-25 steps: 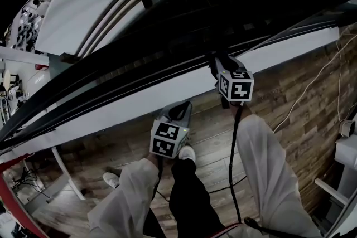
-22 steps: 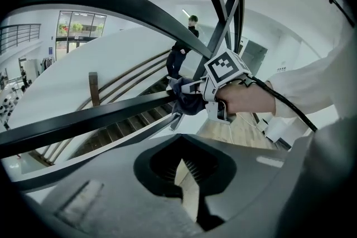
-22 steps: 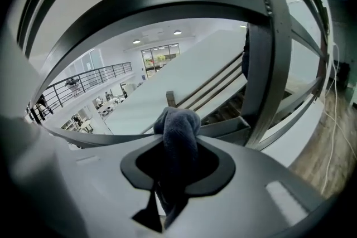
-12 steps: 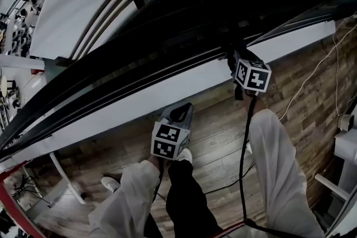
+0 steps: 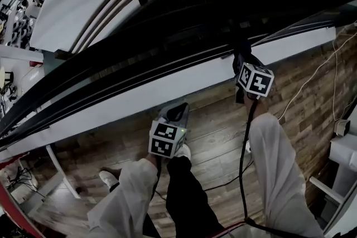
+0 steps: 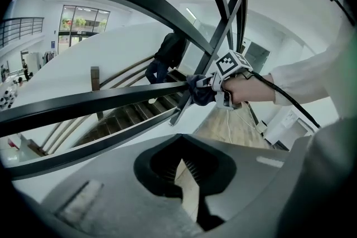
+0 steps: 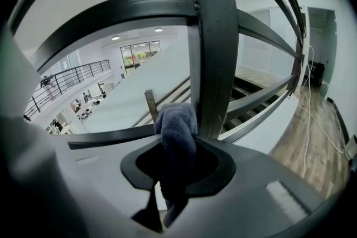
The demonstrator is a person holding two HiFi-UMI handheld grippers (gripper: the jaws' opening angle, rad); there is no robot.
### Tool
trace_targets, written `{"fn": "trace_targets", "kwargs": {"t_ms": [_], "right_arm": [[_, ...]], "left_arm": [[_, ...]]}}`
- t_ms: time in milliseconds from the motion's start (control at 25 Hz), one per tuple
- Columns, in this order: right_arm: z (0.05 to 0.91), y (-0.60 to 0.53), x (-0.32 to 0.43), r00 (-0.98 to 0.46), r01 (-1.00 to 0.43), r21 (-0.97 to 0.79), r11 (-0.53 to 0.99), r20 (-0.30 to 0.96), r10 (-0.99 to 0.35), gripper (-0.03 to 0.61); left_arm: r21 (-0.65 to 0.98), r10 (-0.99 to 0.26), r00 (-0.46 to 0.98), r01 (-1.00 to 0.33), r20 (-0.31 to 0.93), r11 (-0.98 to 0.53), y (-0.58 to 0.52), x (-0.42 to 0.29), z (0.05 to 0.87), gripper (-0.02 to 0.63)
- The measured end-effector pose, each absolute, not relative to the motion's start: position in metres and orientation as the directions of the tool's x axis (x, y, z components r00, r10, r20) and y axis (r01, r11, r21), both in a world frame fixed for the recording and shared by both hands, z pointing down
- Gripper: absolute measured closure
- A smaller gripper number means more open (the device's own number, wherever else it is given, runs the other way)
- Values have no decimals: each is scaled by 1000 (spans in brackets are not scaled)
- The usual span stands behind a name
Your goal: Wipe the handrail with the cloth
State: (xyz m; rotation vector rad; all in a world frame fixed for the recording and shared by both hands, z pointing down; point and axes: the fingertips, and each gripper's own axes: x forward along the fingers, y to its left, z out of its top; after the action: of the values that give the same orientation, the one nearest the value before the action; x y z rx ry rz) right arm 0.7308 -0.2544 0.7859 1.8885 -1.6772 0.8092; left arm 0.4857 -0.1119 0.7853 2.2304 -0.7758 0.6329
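The left gripper (image 5: 179,111) hangs low on the floor side of the handrail (image 5: 139,58), jaws drawn together on nothing. Toward the rail's right end, the right gripper (image 5: 244,64) clamps a dark blue-grey cloth (image 7: 177,131), bunched and fuzzy, its folded top pressed to the rail just beside an upright post (image 7: 211,36). The likely trouble is that the post blocks the sweep. A wad dragged hard against it could catch and pull from the jaws, dropping toward the stairs (image 6: 139,114) below, where a person (image 6: 167,56) is standing.
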Motion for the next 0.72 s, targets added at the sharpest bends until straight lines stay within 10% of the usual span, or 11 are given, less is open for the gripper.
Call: {"fn": "trace_targets", "kwargs": {"t_ms": [720], "right_arm": [[756, -143, 376, -234, -972, -177, 152, 753, -615, 495]], "left_arm": [[419, -479, 591, -803, 648, -424, -49, 239, 740, 611]]}}
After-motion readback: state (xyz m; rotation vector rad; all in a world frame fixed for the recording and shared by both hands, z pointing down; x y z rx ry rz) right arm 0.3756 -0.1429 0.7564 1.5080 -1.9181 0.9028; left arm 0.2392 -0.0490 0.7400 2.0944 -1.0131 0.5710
